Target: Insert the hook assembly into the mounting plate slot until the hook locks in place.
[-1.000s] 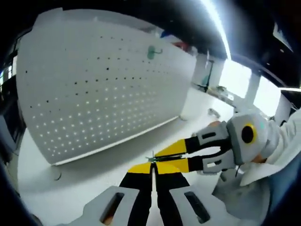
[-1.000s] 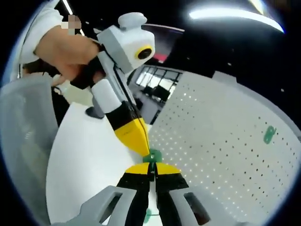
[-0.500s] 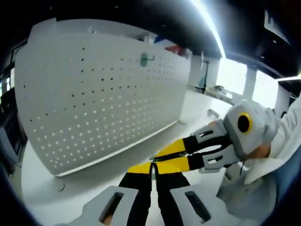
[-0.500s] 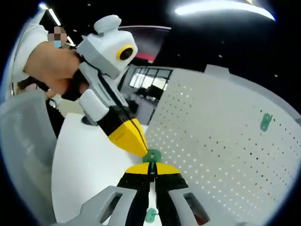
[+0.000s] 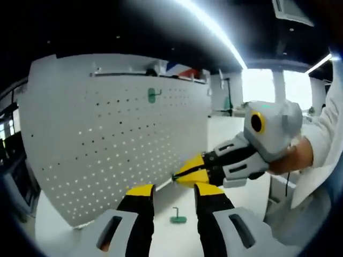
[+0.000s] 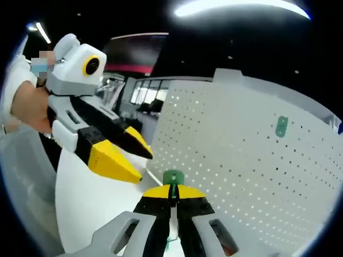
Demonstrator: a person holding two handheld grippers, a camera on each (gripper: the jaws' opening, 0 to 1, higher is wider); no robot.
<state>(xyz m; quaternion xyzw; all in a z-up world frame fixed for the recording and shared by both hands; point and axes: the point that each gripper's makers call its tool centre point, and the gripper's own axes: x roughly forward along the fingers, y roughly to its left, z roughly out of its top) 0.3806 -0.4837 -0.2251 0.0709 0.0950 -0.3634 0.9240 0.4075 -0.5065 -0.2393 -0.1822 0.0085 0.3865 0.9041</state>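
- In the left gripper view the left tongs (image 5: 174,188) stand wide apart with nothing between the tips.
- In the right gripper view the right tongs (image 6: 172,188) are pinched narrow on a green hook piece (image 6: 173,178); only its rounded top shows above the yellow tips (the rest is hidden).
- A second green hook (image 5: 178,216) lies on the white desk (image 5: 161,235), seen between the left tongs, near the foot of the pegboard.
- The white pegboard (image 5: 107,139) stands upright, carrying a green hook (image 5: 153,95) high up; its mounting is too small to make out.
- A hand (image 5: 289,160) holds the right tongs' grip, cut off at the sleeve.
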